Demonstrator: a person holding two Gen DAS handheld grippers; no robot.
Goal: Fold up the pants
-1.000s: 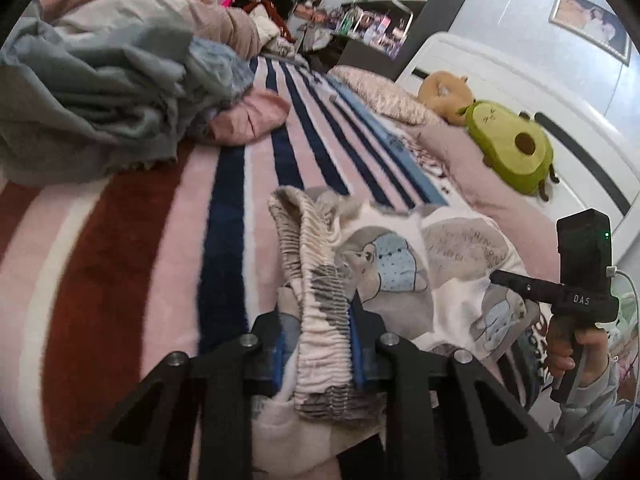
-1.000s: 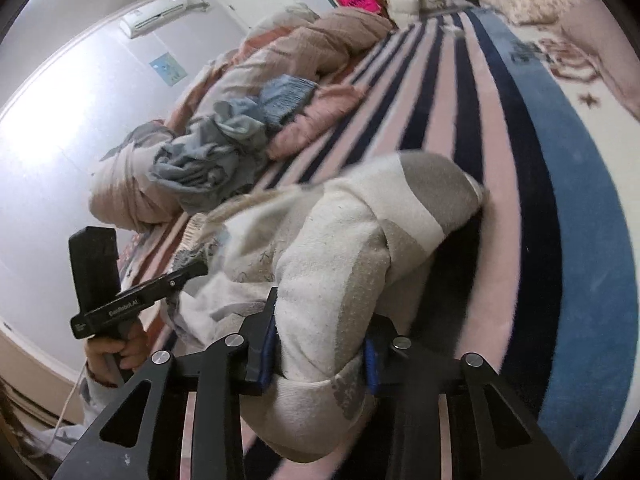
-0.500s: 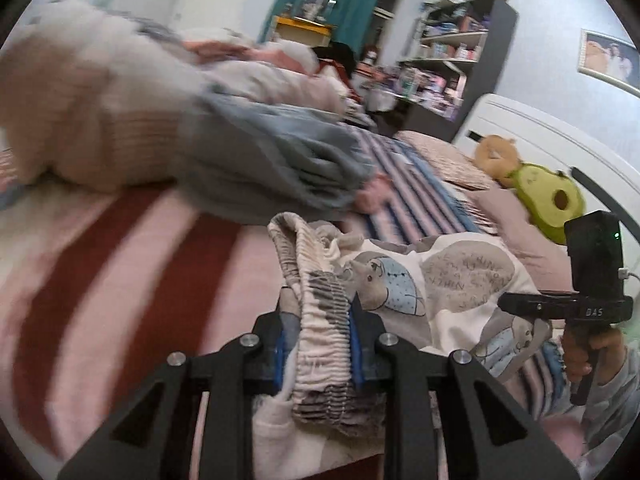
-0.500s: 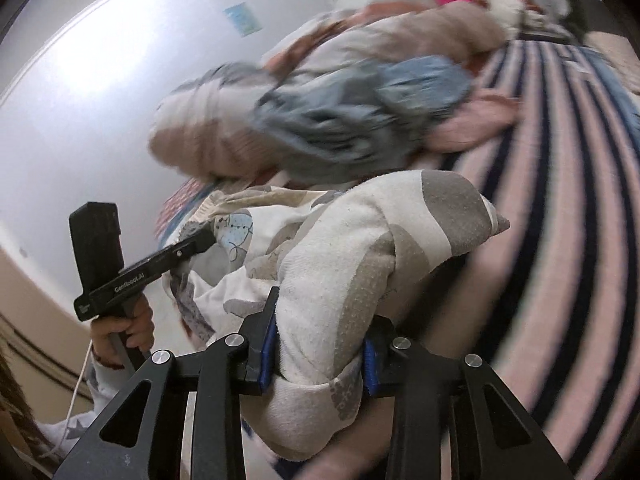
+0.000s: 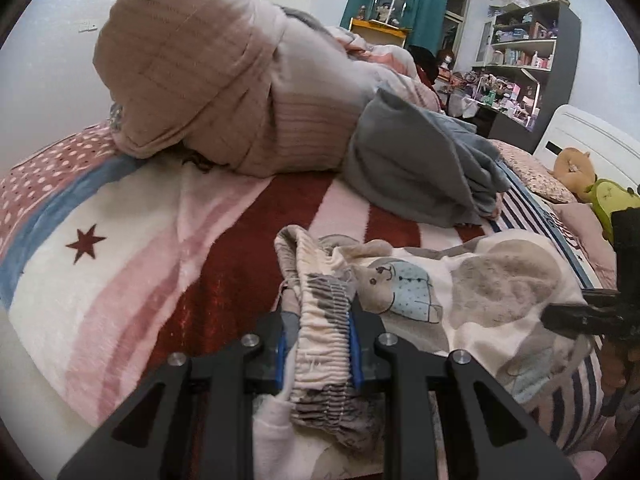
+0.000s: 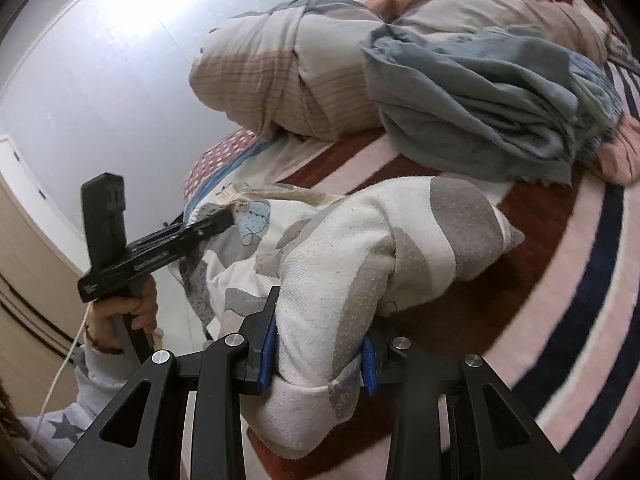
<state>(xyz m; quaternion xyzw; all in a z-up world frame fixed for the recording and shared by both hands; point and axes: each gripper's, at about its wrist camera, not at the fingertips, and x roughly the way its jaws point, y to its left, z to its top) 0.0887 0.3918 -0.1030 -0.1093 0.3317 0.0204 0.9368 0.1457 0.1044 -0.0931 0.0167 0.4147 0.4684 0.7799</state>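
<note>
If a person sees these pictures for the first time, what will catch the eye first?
First, the cream pants with animal prints, near the bottom, pinched at the gathered waistband by the left gripper and at a bunched leg by the right gripper. Behind them, a big rolled pink duvet and a grey cloth lie on the striped blanket.

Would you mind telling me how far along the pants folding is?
Done: both claws have a grip. The left claw is shut on the elastic waistband of the cream cartoon-print pants; the right claw is shut on a bunched leg. In hand: pants held over the striped fleece blanket. Left: laying them flat and folding.
</note>
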